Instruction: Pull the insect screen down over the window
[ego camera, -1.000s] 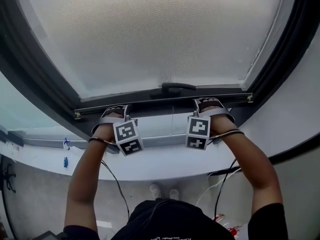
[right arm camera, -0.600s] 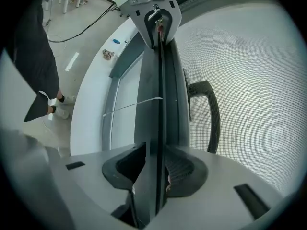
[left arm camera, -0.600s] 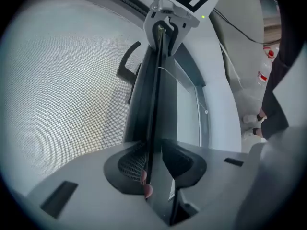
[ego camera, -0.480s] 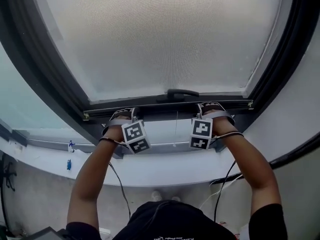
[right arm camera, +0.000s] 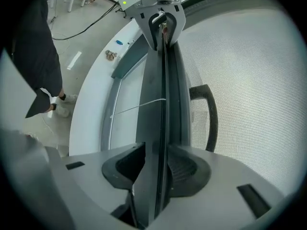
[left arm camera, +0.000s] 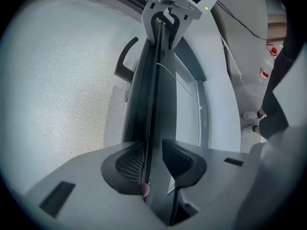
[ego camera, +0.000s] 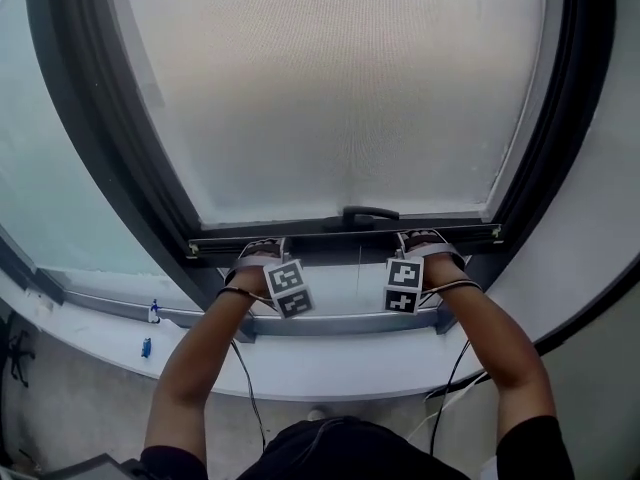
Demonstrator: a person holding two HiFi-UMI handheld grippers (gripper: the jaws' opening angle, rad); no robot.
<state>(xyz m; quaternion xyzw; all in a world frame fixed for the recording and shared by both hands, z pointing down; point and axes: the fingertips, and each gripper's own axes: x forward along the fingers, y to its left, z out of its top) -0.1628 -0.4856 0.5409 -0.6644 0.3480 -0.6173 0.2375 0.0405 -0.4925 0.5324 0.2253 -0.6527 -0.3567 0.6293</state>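
Observation:
The insect screen's grey mesh (ego camera: 340,88) covers most of the window. Its dark bottom bar (ego camera: 345,234) carries a black handle (ego camera: 370,213) at its middle. My left gripper (ego camera: 262,251) holds the bar left of the handle, and my right gripper (ego camera: 425,240) holds it right of the handle. In the left gripper view the bar (left arm camera: 153,90) runs between the pads (left arm camera: 129,162) of the left gripper (left arm camera: 156,159). The right gripper (right arm camera: 156,164) clamps the bar (right arm camera: 163,90) the same way. Both pairs of jaws have just been closing on the bar.
A dark window frame (ego camera: 90,118) surrounds the screen. Below the bar a grey rail (ego camera: 330,324) and a white sill (ego camera: 300,363) run across. Small blue items (ego camera: 147,346) lie on the sill at the left. Cables (ego camera: 245,388) hang from both arms.
The head view has tilted up, so the bar and both grippers sit lower in the picture. Against the rail below, bar and grippers keep their place.

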